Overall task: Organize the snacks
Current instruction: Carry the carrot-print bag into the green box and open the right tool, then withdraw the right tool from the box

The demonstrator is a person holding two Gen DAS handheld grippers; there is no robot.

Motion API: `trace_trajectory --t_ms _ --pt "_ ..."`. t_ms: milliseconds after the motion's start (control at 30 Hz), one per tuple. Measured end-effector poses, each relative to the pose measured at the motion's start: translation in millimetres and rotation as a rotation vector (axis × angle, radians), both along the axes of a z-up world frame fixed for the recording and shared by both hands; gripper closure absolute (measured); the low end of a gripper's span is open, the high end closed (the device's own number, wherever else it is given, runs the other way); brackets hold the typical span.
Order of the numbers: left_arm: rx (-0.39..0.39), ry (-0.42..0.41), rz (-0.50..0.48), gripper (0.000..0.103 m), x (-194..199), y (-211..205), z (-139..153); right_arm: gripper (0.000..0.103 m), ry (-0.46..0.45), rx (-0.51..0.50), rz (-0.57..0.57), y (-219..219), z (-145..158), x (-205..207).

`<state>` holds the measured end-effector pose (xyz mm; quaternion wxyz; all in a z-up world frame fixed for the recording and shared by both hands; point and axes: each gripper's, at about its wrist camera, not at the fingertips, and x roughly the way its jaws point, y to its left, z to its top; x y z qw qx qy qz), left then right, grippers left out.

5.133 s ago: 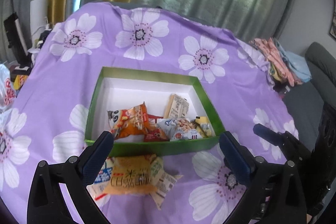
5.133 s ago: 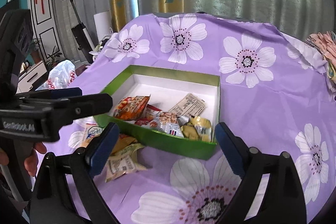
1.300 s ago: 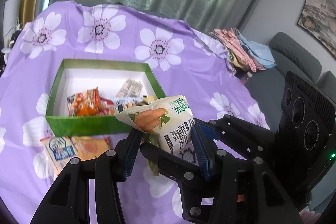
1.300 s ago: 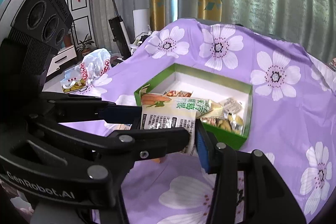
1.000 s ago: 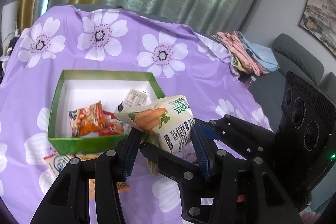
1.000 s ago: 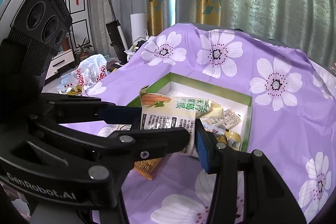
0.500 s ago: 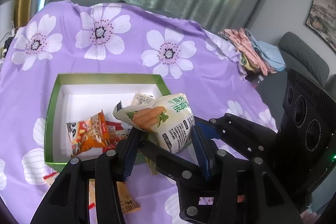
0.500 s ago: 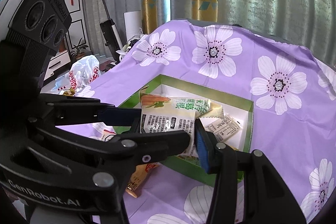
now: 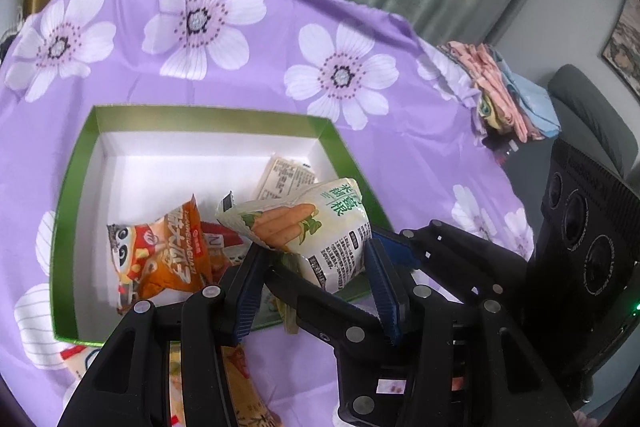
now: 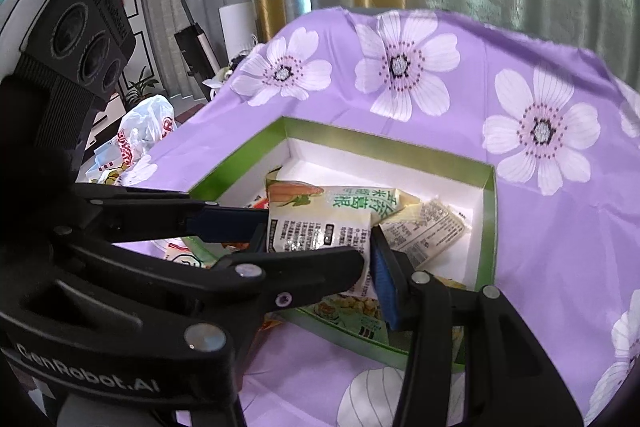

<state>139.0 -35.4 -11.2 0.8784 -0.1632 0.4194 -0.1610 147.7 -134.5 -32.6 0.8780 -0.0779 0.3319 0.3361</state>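
A white and green snack bag (image 9: pixel 316 227) with carrots printed on it hangs over the near right part of the green box (image 9: pixel 208 115). My left gripper (image 9: pixel 316 283) and my right gripper (image 10: pixel 320 267) cross each other, and both are shut on this bag (image 10: pixel 320 223). In the right wrist view the left gripper's black fingers (image 10: pixel 280 267) hide the right gripper's left finger. Inside the white-lined box (image 10: pixel 380 143) lie an orange snack bag (image 9: pixel 160 251) and a beige packet (image 10: pixel 424 227). More packets (image 9: pixel 240 379) lie on the cloth in front of the box.
A purple cloth with white flowers (image 9: pixel 200 19) covers the table. Folded clothes (image 9: pixel 504 91) lie at its far right edge, beside a grey sofa (image 9: pixel 592 115). To the left, off the table, are a plastic bag (image 10: pixel 140 135) and an upright vacuum (image 10: pixel 188 23). Curtains hang behind.
Both grippers have carried the carrot bag forward and down, from in front of the box to over its near right part. The grip on the bag looks the same.
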Motion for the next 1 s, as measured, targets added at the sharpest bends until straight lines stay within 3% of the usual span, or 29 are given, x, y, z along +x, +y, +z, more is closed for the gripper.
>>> trace_trajectory --t_ms 367,633,700,767,900,1000 --pt "-0.001 0.065 0.019 0.053 13 6 -26 0.054 0.065 -0.032 -0.003 11 -27 20" --pt "0.030 0.068 0.061 0.051 13 7 -27 0.051 0.075 -0.047 -0.016 12 -32 21" --pt "0.048 0.059 0.075 0.046 11 8 -23 0.042 0.067 -0.051 -0.023 12 -31 20" --pt "0.056 0.050 0.091 0.025 9 11 -20 0.035 0.052 -0.054 -0.036 10 -29 18" --pt "0.093 0.023 0.120 0.021 0 16 -9 0.033 0.048 -0.047 -0.057 4 -25 17" --pt "0.126 0.001 0.136 0.012 -7 18 -2 0.026 0.027 -0.050 -0.078 -1 -19 10"
